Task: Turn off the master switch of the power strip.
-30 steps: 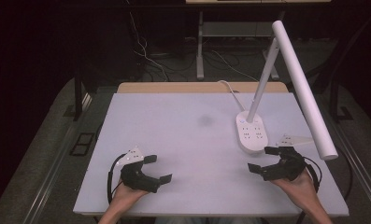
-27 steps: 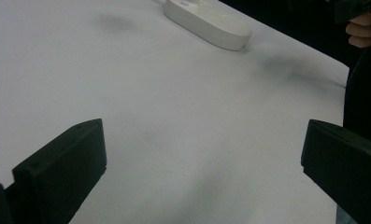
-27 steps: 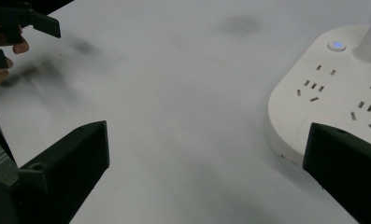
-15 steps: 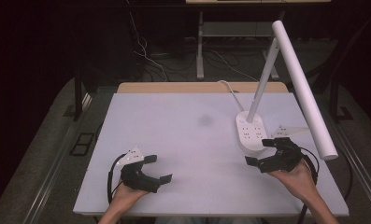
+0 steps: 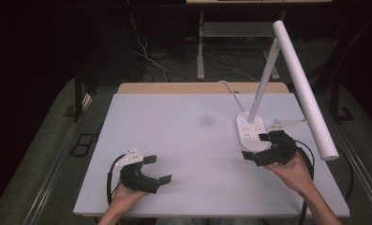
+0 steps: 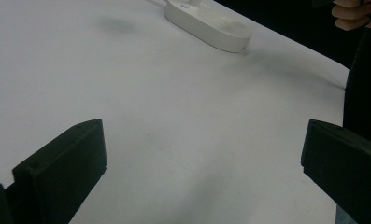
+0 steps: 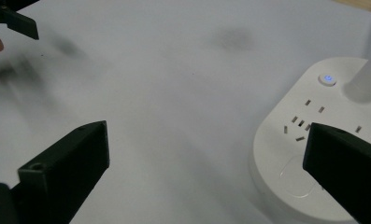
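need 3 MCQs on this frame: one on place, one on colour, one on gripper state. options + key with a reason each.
1. Where on the table does the lamp base stand?
A. Far left corner
B. Right side, just ahead of the right gripper
C. Near edge, centre

2. What colour is the lit button on the lamp base?
A. Red
B. Green
C. Blue

3. How do the jaws of the right gripper stand?
A. Open, holding nothing
B. Shut on the lamp stem
C. Shut on a cable

Key:
1 B, since the high view puts the white base on the table's right half with the right gripper close against its near end.
2 C, since the right gripper view shows a small round button glowing blue beside the lamp stem.
3 A, since the right gripper view shows its two black jaws wide apart with bare table between them.
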`<action>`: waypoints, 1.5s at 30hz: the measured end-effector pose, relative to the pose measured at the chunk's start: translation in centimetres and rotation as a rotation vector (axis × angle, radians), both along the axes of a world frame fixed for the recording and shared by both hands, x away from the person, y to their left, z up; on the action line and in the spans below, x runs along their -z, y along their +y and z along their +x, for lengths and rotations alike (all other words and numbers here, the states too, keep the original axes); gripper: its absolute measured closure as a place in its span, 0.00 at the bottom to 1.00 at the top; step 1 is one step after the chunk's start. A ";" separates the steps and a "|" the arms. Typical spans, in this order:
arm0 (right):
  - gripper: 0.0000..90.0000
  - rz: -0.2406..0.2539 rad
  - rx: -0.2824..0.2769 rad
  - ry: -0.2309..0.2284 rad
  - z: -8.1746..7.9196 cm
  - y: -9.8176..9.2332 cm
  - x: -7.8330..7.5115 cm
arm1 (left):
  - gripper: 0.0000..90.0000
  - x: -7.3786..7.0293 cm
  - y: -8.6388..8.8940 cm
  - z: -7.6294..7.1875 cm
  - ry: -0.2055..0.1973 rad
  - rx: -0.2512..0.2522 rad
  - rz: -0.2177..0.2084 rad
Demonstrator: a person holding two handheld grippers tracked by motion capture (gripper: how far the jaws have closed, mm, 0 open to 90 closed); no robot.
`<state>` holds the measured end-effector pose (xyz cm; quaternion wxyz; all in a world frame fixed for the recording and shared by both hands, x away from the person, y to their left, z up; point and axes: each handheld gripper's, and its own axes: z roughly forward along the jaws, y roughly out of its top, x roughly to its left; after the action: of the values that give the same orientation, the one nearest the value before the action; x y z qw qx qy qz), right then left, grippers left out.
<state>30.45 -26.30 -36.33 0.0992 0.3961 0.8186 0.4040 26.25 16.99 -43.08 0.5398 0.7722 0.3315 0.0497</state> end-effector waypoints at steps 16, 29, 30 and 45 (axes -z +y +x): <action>0.00 -0.057 -0.004 -0.004 2.7 1.0 -0.8 | 0.00 -0.1 0.4 0.0 -0.004 -0.008 -0.008; 0.00 -0.105 0.014 -0.016 4.8 1.2 -0.9 | 0.00 0.0 0.4 0.1 -0.001 -0.004 -0.007; 0.00 -0.103 0.019 -0.013 5.0 1.1 -0.9 | 0.00 0.0 0.4 0.1 0.002 -0.004 -0.008; 0.36 -0.175 0.004 -0.037 7.2 1.6 -1.4 | 0.00 0.0 0.5 0.2 0.002 0.001 -0.003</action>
<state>37.70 -24.69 -34.93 0.1492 0.3800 0.8481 0.3377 26.46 17.50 -43.06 0.5405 0.7717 0.3317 0.0479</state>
